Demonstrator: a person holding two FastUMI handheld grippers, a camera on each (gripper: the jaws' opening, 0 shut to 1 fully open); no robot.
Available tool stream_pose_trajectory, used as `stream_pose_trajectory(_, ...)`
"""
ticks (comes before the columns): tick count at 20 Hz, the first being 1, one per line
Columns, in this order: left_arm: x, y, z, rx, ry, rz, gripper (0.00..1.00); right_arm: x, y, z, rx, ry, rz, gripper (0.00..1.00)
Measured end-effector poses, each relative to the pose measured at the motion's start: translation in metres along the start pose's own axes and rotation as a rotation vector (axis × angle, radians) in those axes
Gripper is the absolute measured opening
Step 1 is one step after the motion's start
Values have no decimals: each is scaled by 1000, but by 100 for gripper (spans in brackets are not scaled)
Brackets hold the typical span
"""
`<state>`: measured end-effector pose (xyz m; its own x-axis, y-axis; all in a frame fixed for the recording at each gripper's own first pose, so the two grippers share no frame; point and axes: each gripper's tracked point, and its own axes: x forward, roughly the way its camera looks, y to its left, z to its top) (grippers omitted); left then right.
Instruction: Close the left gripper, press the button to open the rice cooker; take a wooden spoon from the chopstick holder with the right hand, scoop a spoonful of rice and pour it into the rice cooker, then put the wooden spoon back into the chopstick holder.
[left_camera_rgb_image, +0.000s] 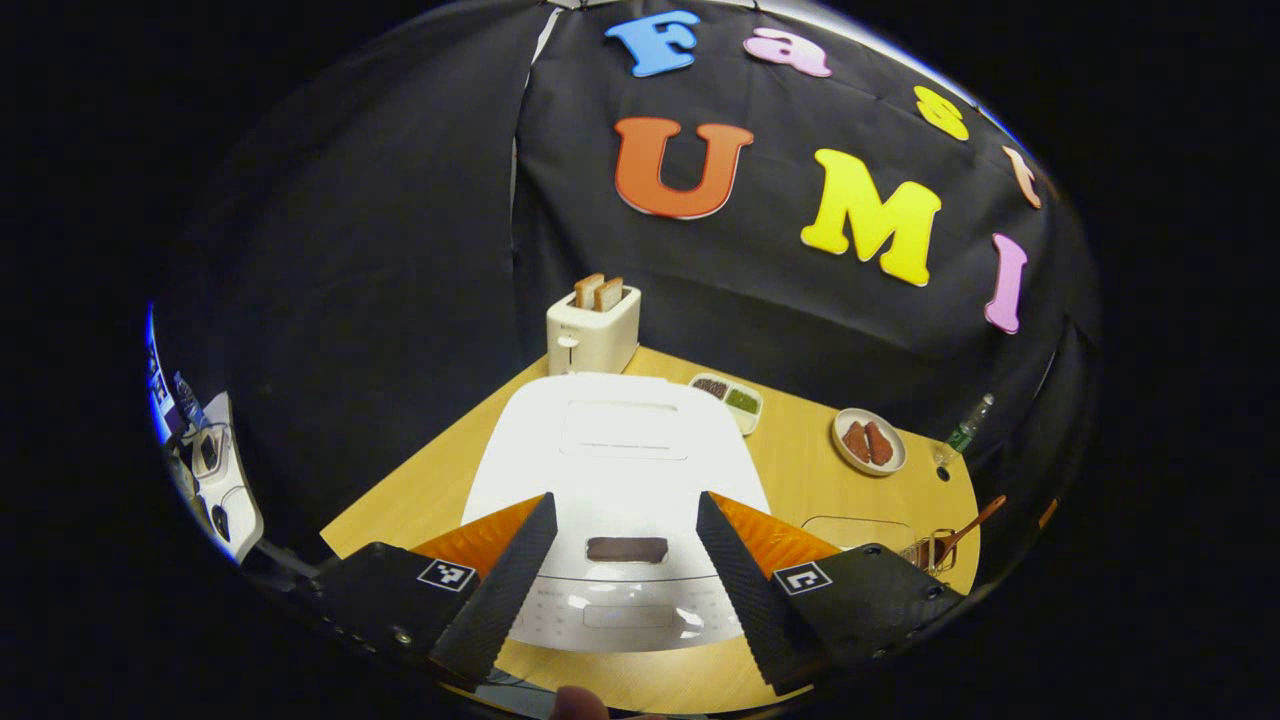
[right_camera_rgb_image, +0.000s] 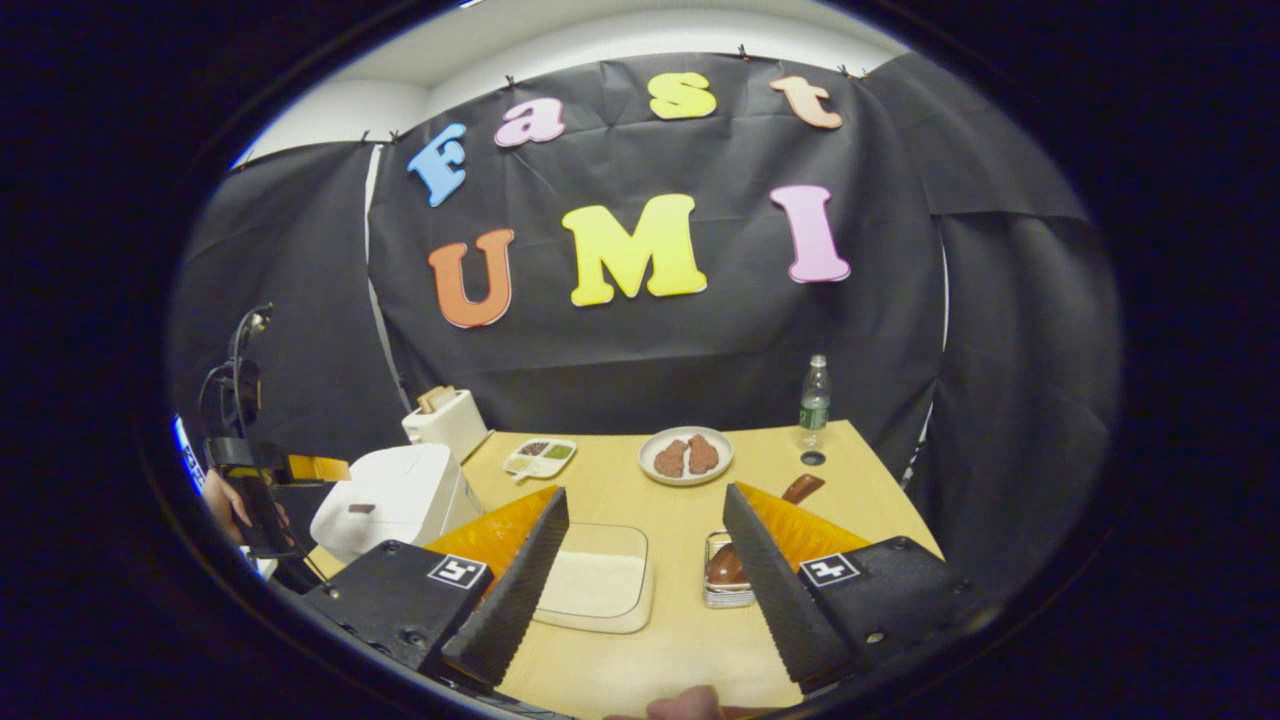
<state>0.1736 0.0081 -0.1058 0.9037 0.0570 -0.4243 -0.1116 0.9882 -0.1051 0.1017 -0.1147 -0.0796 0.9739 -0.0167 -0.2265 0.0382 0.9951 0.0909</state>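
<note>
So the left tool (left_camera_rgb_image: 625, 535) hangs spread wide right above the rice cooker (left_camera_rgb_image: 618, 460), lid down, its dark button (left_camera_rgb_image: 627, 549) sitting between the fingers. The right gripper view catches the right tool (right_camera_rgb_image: 645, 535), also spread and holding nothing, over the rice tray (right_camera_rgb_image: 597, 588), with the wooden spoon (right_camera_rgb_image: 790, 492) in the chopstick holder (right_camera_rgb_image: 722, 585) just beside. Wooden counter (right_camera_rgb_image: 620, 480), black cloth walls, open room near the front edge.
</note>
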Motion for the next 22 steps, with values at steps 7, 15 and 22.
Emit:
stream_pose_trajectory(7, -117, -57, 72, 115, -327, -177, 94, -59, 25, 52, -37, -176, -44, 100)
stream_pose_trajectory(15, -200, -90, 68, 92, -444, -337, 93, -118, 56, 76, -56, -307, -47, 98)
stream_pose_trajectory(22, -222, -94, 57, 113, -490, -355, 93, -150, 78, 65, -76, -325, -45, 99)
